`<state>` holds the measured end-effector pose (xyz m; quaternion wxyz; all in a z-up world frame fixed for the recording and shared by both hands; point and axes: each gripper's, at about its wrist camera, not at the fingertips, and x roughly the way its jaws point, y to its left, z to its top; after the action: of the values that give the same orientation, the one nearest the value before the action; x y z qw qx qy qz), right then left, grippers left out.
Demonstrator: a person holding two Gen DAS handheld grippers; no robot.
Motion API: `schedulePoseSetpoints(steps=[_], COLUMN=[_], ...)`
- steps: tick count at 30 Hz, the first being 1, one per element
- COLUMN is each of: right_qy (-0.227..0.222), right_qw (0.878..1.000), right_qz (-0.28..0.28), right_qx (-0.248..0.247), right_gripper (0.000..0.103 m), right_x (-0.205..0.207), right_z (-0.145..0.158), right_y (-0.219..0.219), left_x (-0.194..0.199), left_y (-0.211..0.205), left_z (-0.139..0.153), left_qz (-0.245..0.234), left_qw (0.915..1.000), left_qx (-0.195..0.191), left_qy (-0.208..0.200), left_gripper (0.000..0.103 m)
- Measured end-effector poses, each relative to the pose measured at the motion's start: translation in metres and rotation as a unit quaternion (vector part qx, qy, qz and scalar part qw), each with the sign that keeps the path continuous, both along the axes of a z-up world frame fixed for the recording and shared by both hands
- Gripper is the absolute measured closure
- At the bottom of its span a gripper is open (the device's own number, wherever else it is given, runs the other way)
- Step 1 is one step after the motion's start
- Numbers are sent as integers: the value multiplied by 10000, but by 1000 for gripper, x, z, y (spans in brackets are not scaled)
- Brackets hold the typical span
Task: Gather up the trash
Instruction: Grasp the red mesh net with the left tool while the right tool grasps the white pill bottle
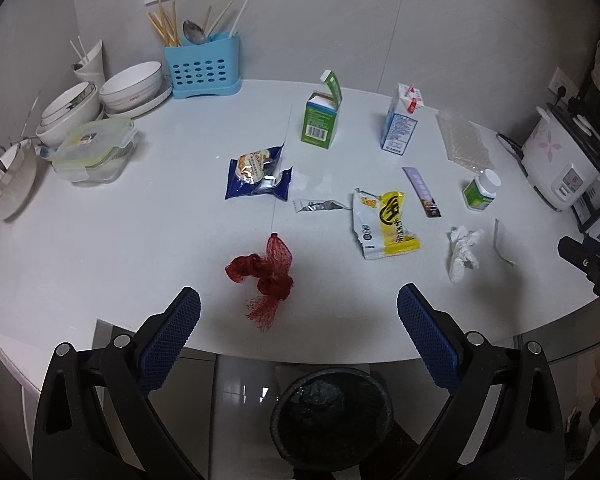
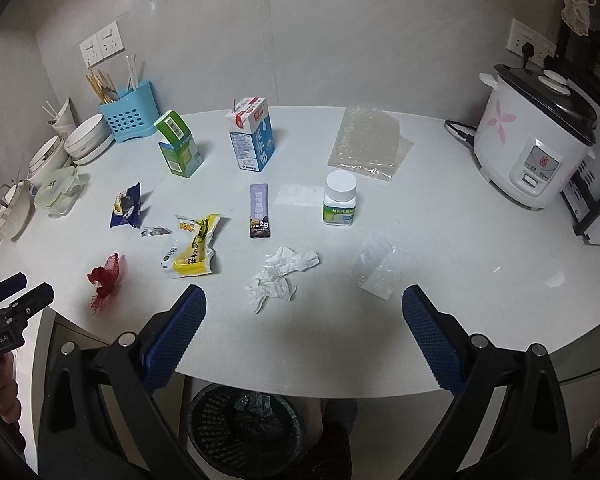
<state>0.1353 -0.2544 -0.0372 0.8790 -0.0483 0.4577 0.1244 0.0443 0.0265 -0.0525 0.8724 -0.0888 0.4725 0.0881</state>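
Note:
Trash lies scattered on the white counter [image 1: 100,248]. A red mesh net [image 1: 266,276] lies just ahead of my open, empty left gripper [image 1: 299,312]. Farther off lie a blue snack wrapper [image 1: 258,174], a yellow wrapper [image 1: 384,224], a foil scrap [image 1: 318,205], a purple sachet [image 1: 422,191] and a crumpled tissue [image 1: 462,252]. My right gripper [image 2: 304,312] is open and empty, just short of the tissue [image 2: 282,276], with clear plastic [image 2: 376,268] to its right. A black trash basket [image 1: 332,412] stands on the floor below the counter edge; it also shows in the right wrist view [image 2: 246,428].
A green carton [image 1: 320,116], a milk carton [image 1: 402,120], a pill bottle [image 2: 340,198] and a bubble-wrap bag [image 2: 370,142] stand farther back. Bowls [image 1: 130,86], a lidded box [image 1: 94,148] and a blue utensil holder [image 1: 204,66] sit at left. A rice cooker [image 2: 536,140] is at right.

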Motion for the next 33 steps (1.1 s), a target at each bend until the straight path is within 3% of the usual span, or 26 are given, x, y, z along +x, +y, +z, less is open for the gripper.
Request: schedulePoseSetpoints(steps=[9, 21, 28, 30, 33], right_qy=[339, 627, 733, 784, 888], right_qw=[9994, 9979, 9972, 9969, 9960], right_qz=[-27, -154, -97, -54, 6], right_qx=[-65, -92, -80, -76, -124], right_gripper=[14, 25, 36, 46, 62], right_x=[78, 149, 166, 169, 175], right_z=[-52, -95, -104, -106, -110], right_y=[0, 4, 7, 7, 6], left_x=[41, 80, 83, 84, 87], left_y=[22, 36, 42, 40, 37], left_z=[-59, -103, -118, -118, -116], left_qz=[311, 628, 895, 941, 976], left_qw=[9985, 9945, 9907, 9901, 9898], left_qx=[-163, -22, -35, 89, 134], left_qy=[421, 839, 1019, 1034, 1025], left_gripper=[9, 13, 30, 37, 57])
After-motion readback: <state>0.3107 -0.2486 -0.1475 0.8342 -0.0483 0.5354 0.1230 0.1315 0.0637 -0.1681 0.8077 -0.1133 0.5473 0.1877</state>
